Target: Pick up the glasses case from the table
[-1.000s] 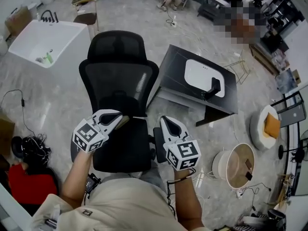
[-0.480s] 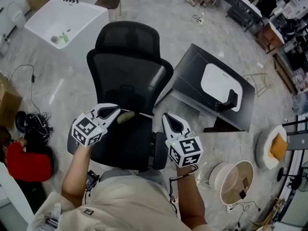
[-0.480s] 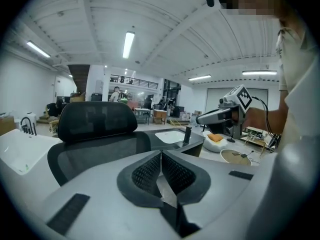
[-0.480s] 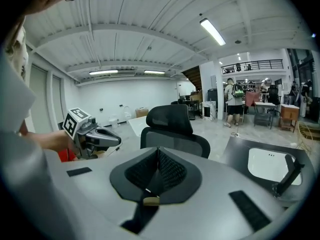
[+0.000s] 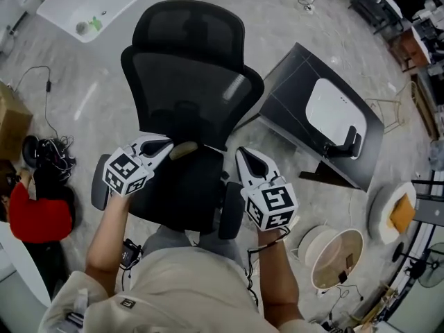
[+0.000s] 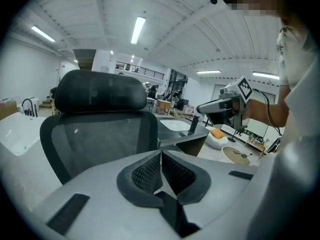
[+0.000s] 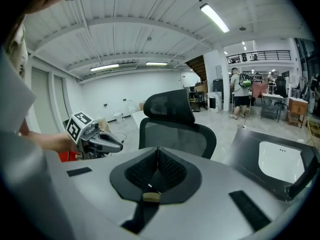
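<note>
So the office chair (image 5: pixel 187 82) sits dead centre on the floor, right in front of the person. The 2 grippers hang over its seat (image 5: pixel 184 200): left gripper (image 5: pixel 170 146) at the seat's left side, right gripper (image 5: pixel 244 157) at its right, just above the armrest (image 5: pixel 231 212). Behind the chair, off to the left, there's a basin (image 5: pixel 97 5). Right of the chair is a counter (image 5: pixel 291 96) with a sink (image 5: pixel 331 109) set in it and a faucet (image 5: pixel 345 143) at the sink's near edge. Further right, a pouffe (image 5: pixel 380 217) with a cushion (image 5: pixel 402 214) on it, and a round tub (image 5: pixel 326 252) nearer the person. On the left floor: a cardboard box (image 5: pixel 10 116), cables (image 5: pixel 45 168), then a red bundle (image 5: pixel 38 214) closer in.
</note>
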Tool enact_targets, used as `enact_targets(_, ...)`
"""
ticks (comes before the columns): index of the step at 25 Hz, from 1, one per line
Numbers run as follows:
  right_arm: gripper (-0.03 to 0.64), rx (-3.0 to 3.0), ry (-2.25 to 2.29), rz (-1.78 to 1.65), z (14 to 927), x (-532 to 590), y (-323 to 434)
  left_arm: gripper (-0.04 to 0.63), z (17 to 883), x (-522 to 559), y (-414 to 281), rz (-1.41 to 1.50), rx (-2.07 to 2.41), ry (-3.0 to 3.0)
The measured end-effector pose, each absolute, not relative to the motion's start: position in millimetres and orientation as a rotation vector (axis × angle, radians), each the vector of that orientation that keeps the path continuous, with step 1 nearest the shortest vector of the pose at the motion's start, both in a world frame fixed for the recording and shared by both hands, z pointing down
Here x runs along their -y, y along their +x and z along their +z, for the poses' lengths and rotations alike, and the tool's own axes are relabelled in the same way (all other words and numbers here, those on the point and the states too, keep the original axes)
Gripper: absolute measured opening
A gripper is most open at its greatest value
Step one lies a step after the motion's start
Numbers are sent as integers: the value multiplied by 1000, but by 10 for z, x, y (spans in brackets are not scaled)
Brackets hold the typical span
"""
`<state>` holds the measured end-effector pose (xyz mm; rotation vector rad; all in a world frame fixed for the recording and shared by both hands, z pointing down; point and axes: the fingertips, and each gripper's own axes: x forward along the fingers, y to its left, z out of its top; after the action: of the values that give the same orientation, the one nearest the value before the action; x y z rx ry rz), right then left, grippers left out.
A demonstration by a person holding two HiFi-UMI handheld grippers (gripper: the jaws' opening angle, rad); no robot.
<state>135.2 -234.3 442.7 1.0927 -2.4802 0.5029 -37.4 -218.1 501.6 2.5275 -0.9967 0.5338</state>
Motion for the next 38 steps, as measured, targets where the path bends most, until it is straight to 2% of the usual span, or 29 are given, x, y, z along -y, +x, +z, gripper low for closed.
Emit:
enact_targets(13, 25, 2393, 1012, 602, 5304, 2673, 1261, 28, 6468, 2425, -564, 600, 918, 2322)
enact_targets(16, 25, 2371, 998, 621, 5503, 2696, 1262, 86, 6817, 2446, -585, 613, 912, 2277)
enact_targets(27, 25, 2311, 972, 682, 6106, 2652, 1289, 184, 8025, 2416, -644, 708, 884, 2144)
enact_targets(38, 25, 2255, 955, 743, 6616, 2477, 1378, 326, 9011, 2360, -573, 861, 864, 2061)
